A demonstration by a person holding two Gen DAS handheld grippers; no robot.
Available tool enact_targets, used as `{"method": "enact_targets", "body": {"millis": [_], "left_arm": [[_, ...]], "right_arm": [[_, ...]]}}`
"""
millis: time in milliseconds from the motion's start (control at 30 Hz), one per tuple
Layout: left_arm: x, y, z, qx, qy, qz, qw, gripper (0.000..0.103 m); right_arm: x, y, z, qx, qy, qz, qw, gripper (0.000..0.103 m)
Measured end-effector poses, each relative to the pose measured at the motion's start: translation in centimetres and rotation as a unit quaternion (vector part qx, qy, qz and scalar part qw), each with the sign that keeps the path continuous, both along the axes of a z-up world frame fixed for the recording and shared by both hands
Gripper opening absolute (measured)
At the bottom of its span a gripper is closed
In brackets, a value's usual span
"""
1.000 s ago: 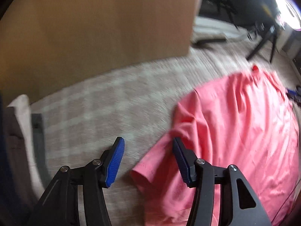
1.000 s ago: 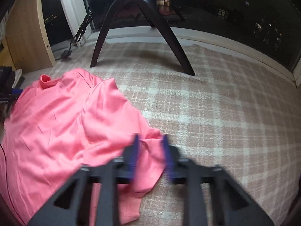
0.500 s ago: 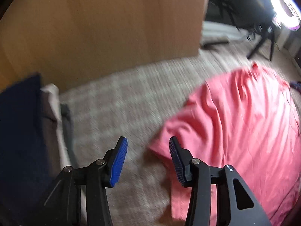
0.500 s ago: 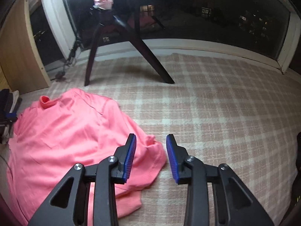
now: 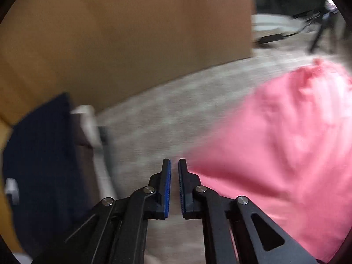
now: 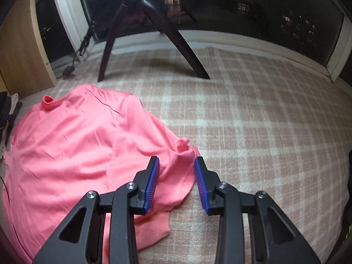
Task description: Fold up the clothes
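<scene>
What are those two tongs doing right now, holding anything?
Left tongs: nearly shut, nothing visibly between them; the pink fabric shirt lies just beside.
Right tongs: open, empty, over the shirt's sleeve edge.

Right gripper [image 6: 177, 182] is hovering with jaws spread over the near sleeve of the pink turtleneck [image 6: 77, 145], which is lying on the plaid blanket [image 6: 264, 127].

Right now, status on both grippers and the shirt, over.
Left gripper nearly shut, nothing between pads. Right gripper open above the sleeve, not gripping. Pink shirt flat on plaid blanket, unfolded. Dark clothes pile sits left, clear of shirt.
</scene>
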State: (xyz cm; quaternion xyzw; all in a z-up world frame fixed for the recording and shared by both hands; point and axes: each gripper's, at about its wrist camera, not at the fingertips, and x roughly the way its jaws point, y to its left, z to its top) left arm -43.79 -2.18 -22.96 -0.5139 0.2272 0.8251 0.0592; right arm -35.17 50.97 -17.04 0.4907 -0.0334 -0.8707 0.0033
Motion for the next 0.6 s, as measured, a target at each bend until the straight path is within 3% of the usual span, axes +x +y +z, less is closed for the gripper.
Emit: {"method": "enact_targets", "body": {"millis": [33,100,233,333,400,500,533,567,600], "left_arm": [[-0.1,0.0,-0.2,-0.020,0.005,0.002,0.9998,0.008],[0.0,0.0,0.0,0.004,-0.001,0.000,1.0000,0.027],[1.7,-0.4,1.6,0.015,0.014,-0.003,0.9998,0.031],[2.7,1.5,2.8,0.059,0.016,-0.046,0.9970,0.038],[2.9,4.0,3.2,0.094,0.016,-0.090,0.9914,0.055],[1.4,8.9,2.1,0.162,-0.010,-0.137,0.9772,0.053],[1.6,10.5,2.0,0.178,-0.021,-0.145,0.9731,0.047],[1.1,11.9,1.2,0.192,-0.035,-0.157,0.9681,0.034],[1.0,13.7,0.5,0.185,-0.039,-0.167,0.9676,0.029]], "right_arm": [[0.1,0.1,-0.1,-0.003,-0.001,-0.002,1.000,0.033],[0.3,0.1,0.1,-0.009,0.004,-0.002,1.000,0.033],[1.0,-0.7,0.8,0.000,0.003,0.010,1.000,0.033],[1.1,-1.0,2.0,-0.014,0.014,0.013,1.000,0.033],[0.8,-1.6,2.6,-0.017,0.021,0.017,0.999,0.033],[0.3,-3.1,2.9,-0.016,0.025,0.033,0.999,0.033],[0.4,-3.5,2.6,-0.018,0.022,0.038,0.999,0.033],[0.5,-3.8,2.3,-0.020,0.019,0.044,0.999,0.033],[0.6,-4.1,2.0,-0.022,0.016,0.050,0.998,0.033]]}}
